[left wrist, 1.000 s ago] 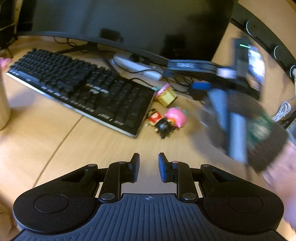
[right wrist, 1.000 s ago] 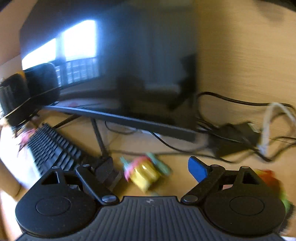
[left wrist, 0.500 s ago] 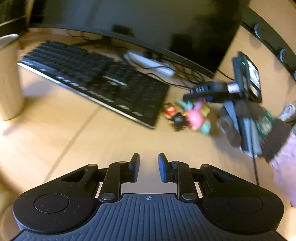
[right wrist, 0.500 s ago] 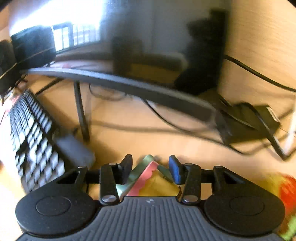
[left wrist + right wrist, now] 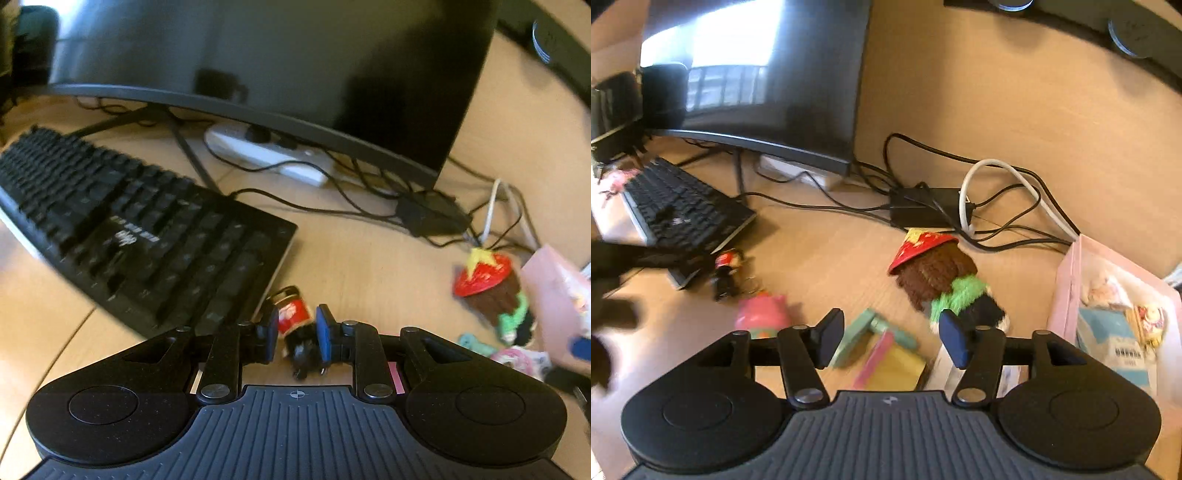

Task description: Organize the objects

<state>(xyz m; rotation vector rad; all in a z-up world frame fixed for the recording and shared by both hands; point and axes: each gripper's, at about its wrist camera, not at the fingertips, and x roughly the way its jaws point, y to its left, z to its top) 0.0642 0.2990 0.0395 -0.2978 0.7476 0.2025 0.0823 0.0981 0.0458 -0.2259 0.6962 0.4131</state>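
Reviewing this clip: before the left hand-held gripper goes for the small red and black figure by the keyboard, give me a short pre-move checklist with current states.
1. Small red and black figure sits between the fingers of the left hand-held gripper: ok.
2. Fingers touching the figure: cannot tell; the picture is blurred.
3. Figure clear of the keyboard edge: not ok; it lies right beside the corner.
4. Right hand-held gripper empty and open: ok; it is above the yellow and teal toy.
5. Pink box reachable as a drop spot: cannot tell.
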